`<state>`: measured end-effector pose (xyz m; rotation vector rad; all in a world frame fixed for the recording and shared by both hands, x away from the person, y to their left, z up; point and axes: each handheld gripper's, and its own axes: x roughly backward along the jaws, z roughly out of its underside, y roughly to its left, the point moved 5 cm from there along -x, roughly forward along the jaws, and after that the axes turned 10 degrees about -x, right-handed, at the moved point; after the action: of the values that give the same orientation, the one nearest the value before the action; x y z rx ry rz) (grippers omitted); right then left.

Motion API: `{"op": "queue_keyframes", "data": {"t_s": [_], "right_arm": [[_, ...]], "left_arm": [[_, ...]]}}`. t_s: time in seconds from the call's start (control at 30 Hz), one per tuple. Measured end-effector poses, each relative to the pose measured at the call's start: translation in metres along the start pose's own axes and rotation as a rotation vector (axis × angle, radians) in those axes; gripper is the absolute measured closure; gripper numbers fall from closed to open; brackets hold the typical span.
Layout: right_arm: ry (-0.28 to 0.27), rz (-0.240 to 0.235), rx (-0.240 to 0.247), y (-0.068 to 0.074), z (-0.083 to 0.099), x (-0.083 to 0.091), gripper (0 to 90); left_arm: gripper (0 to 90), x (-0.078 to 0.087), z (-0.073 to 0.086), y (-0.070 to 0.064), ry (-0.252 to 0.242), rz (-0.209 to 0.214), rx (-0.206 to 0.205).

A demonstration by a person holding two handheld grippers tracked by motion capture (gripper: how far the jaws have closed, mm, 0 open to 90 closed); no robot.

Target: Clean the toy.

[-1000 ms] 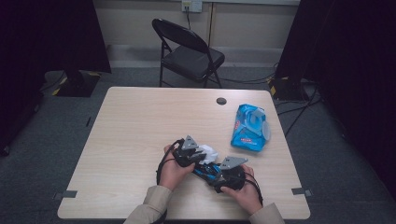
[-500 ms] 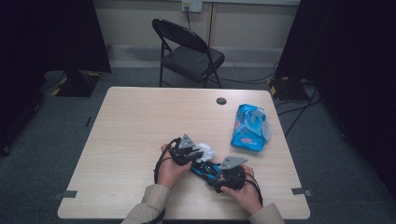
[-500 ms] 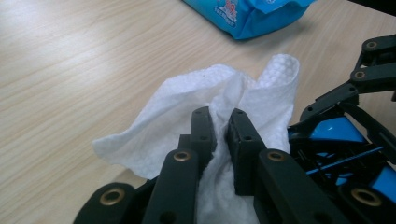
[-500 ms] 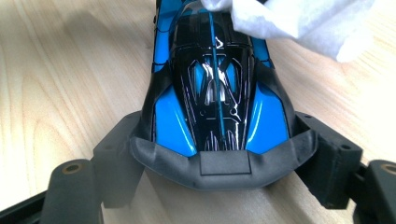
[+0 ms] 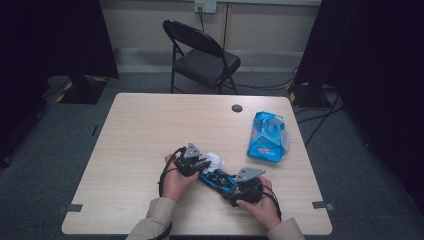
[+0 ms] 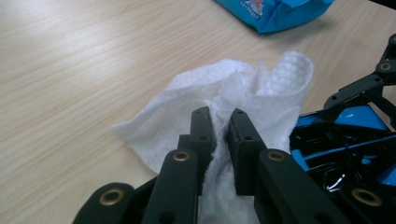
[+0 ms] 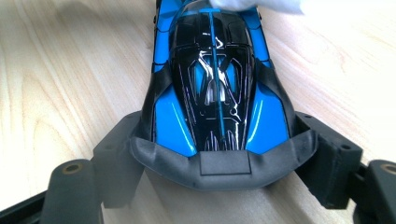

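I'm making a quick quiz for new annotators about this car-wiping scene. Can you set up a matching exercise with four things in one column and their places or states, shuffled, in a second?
Things:
1. white wipe
2. toy car
3. blue wipes pack
4. folding chair

Places or states:
A. lies by itself on the table, near the right edge
B. stands on the floor beyond the table
C. pinched between the left gripper jaws
D. held at one end by the right gripper, which clasps its sides

Pairs: 1-C, 2-D, 3-A, 4-B
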<state>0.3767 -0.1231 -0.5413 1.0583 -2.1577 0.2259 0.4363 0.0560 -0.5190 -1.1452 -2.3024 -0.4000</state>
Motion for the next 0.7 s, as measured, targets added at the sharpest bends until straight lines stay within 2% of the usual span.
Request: {"op": "queue_keyframes", "data": {"t_s": [0.23,0.53,0.6,0.7], "right_arm": [[0.000,0.000,0.000,0.000,0.000,0.000,24.7],[0.000,0.000,0.000,0.000,0.000,0.000,24.7],[0.000,0.000,0.000,0.000,0.000,0.000,24.7],[0.000,0.000,0.000,0.000,0.000,0.000,24.7]], "left_arm": [[82.2,0.003,0.009,0.006,-0.010,-0.001,0.041],[82.3,0.006,0.012,0.009,-0.001,-0.021,0.035],[82.4,0.008,0.014,0.011,0.000,-0.030,0.048],[82.4,0.010,0.016,0.014,0.003,-0.040,0.045]]}}
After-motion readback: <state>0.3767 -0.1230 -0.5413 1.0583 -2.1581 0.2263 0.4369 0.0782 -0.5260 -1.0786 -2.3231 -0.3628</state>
